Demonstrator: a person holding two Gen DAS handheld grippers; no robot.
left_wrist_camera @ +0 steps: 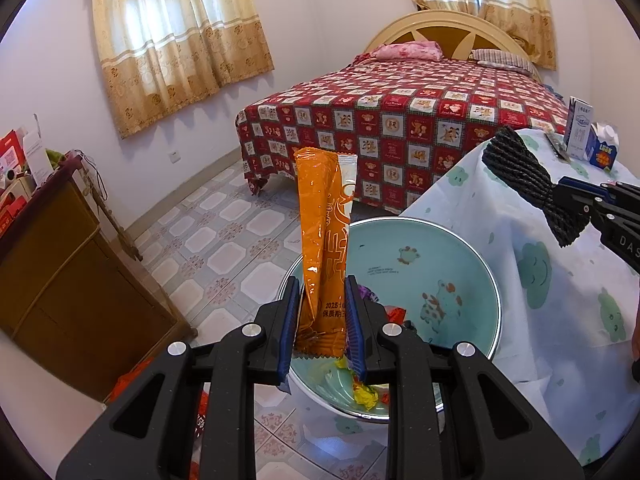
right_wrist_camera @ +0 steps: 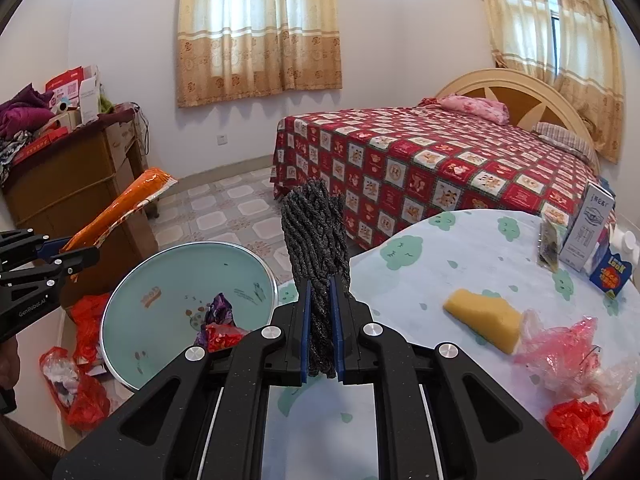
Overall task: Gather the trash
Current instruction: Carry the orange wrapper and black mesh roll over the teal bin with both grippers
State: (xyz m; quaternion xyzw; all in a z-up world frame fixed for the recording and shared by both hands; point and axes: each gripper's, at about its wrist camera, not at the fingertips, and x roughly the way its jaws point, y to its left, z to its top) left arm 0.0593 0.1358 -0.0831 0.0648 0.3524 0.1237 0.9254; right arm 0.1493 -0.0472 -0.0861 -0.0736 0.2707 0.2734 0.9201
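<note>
Left gripper, marked "GenRobot.AI", clamps upright orange wrapper printed "2025"; right gripper pinches dark foam netting, long axis forward.

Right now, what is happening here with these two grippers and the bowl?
A person is collecting trash with a hand-held gripper in each hand. The left hand-held gripper is shut on an orange snack wrapper, held upright over the light green bowl. The right hand-held gripper is shut on a dark knitted piece, near the table edge beside the bowl. The bowl already holds several crumpled wrappers. On the table, a yellow sponge and pink and red plastic bags are not yet collected.
</note>
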